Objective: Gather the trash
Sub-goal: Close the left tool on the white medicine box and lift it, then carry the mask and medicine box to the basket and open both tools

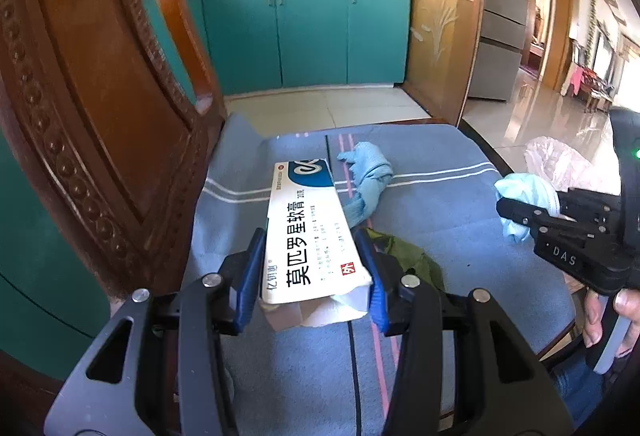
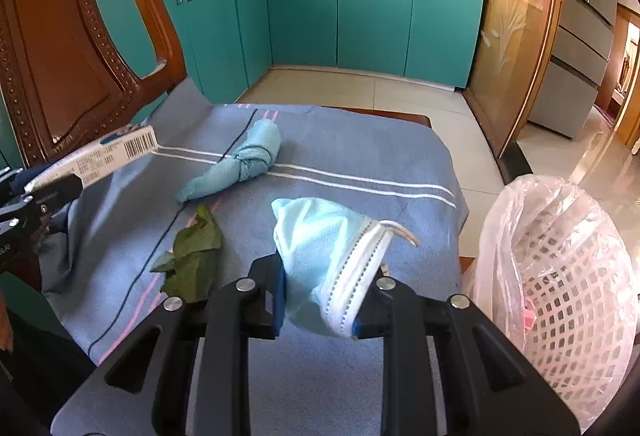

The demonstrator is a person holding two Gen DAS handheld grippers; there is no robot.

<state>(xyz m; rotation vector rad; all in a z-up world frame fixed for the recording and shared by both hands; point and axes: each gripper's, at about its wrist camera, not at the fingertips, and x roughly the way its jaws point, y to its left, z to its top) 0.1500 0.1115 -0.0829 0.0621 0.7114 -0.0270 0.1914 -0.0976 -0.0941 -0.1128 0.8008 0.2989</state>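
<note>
My left gripper is shut on a white ointment box with blue print, held above the blue cloth; the box also shows at the left of the right wrist view. My right gripper is shut on a crumpled light-blue face mask, held above the cloth; it appears at the right of the left wrist view. A knotted blue rag and a green leaf lie on the cloth. A white mesh bin with a clear plastic liner stands to the right.
The blue striped cloth covers a wooden chair seat. The carved wooden chair back rises at the left. Teal kitchen cabinets and a tiled floor lie beyond. A glass-panelled door stands at the right.
</note>
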